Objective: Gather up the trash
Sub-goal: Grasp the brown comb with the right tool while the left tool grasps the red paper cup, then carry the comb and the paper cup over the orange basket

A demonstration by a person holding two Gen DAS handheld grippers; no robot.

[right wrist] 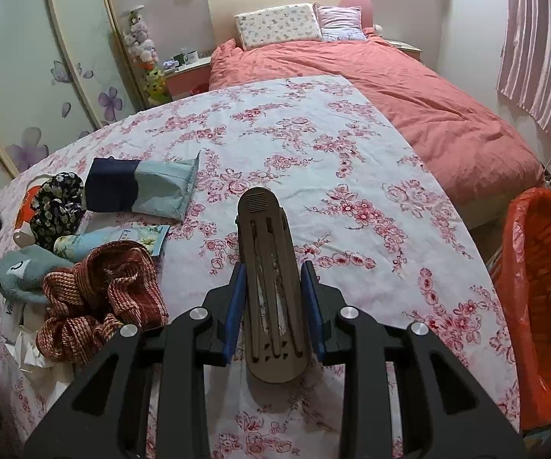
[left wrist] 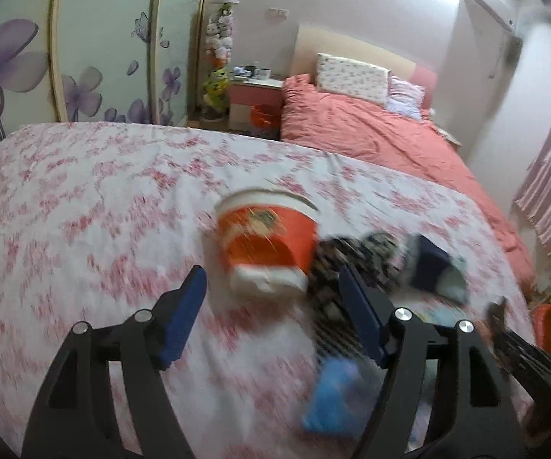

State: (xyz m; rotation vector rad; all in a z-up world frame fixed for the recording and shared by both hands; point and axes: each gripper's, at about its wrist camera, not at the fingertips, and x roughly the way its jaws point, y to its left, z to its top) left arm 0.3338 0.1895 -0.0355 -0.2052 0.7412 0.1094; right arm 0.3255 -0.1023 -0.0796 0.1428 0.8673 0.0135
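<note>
1. Gripping a flat brown plastic piece, the right gripper has its blue pads narrowed onto both long edges; the piece looks stiff and light and sits lifted above the flowered tablecloth, not far from its right edge.
2. Being slotted and hard, it should not crush, but the smooth edges could slide between the pads; the hold near its middle looks balanced.
3. The bin with the orange liner stands just off the table's right edge.
4. The left gripper hangs with fingers wide and empty, facing an orange and white paper cup lying on its side towards the middle of the table.
5. That cup looks light and thin-walled, so I would pinch it gently across the body.
6. Socks and cloth lie just beside it.
</note>
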